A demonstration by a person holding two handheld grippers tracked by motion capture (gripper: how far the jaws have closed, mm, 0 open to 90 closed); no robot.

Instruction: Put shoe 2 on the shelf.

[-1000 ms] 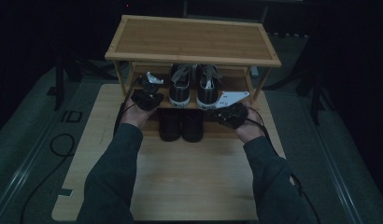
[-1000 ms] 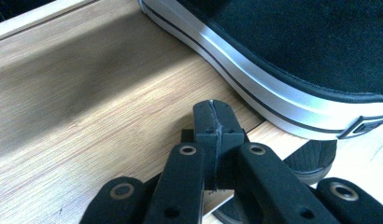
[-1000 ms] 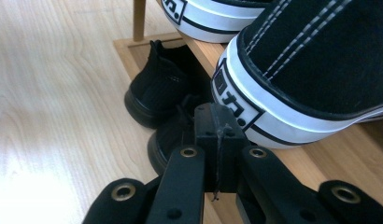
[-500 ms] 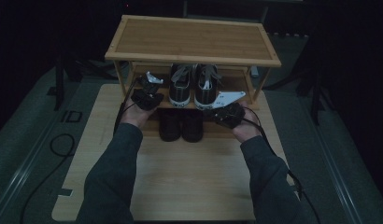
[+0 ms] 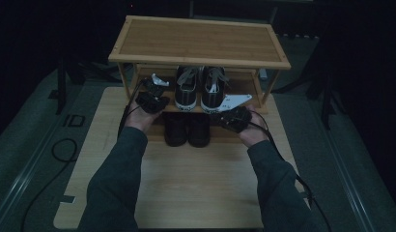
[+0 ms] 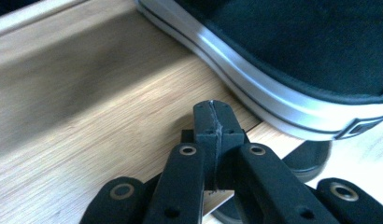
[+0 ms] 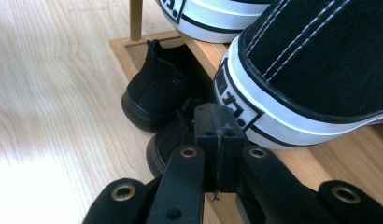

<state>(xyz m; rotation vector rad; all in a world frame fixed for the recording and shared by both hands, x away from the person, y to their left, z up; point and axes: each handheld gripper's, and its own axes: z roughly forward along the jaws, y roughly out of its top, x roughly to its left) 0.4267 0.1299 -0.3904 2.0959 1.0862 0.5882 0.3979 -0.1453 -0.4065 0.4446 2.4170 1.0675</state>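
Black shoes [image 5: 187, 129] half under shelf [image 5: 196, 107]

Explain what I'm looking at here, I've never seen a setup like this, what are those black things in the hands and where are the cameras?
A person holds a hand-held two-jaw tool in each hand: the left gripper and the right gripper. One camera looks down from above; one more rides on each gripper, looking along its black jaws. Both pairs of jaws are closed and hold nothing. On the table stands a wooden shoe rack. Its lower shelf carries a pair of black-and-white sneakers; a pair of black shoes sits below. Each gripper is next to a sneaker's heel end.
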